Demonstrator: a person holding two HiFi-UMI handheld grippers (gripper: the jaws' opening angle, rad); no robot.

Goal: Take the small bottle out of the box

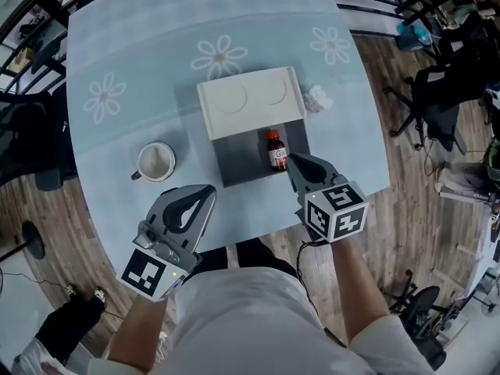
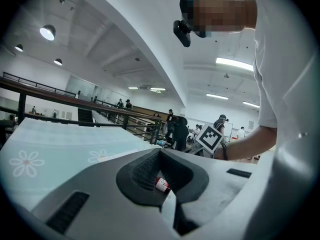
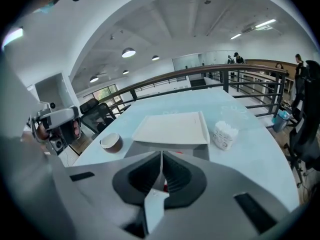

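The small brown bottle (image 1: 275,150) with a red cap and white label stands in the open grey box (image 1: 234,158), near its right wall. The box's white lid (image 1: 250,100) is tipped back behind it. My right gripper (image 1: 295,161) is shut and holds nothing; its tips hover just right of the bottle, at the box's front right corner. My left gripper (image 1: 208,190) is also shut and holds nothing, over the table's front edge left of the box. In the left gripper view a bit of the bottle (image 2: 161,184) shows through the gap of the gripper (image 2: 160,151). The right gripper view looks over the shut gripper (image 3: 161,154) toward the lid (image 3: 172,129).
A white cup (image 1: 156,162) stands left of the box, and a crumpled white wad (image 1: 317,98) lies at its back right. The table (image 1: 125,45) has a pale blue cloth with daisies. Chairs and railings surround the table. The cup (image 3: 111,142) and wad (image 3: 223,134) also show in the right gripper view.
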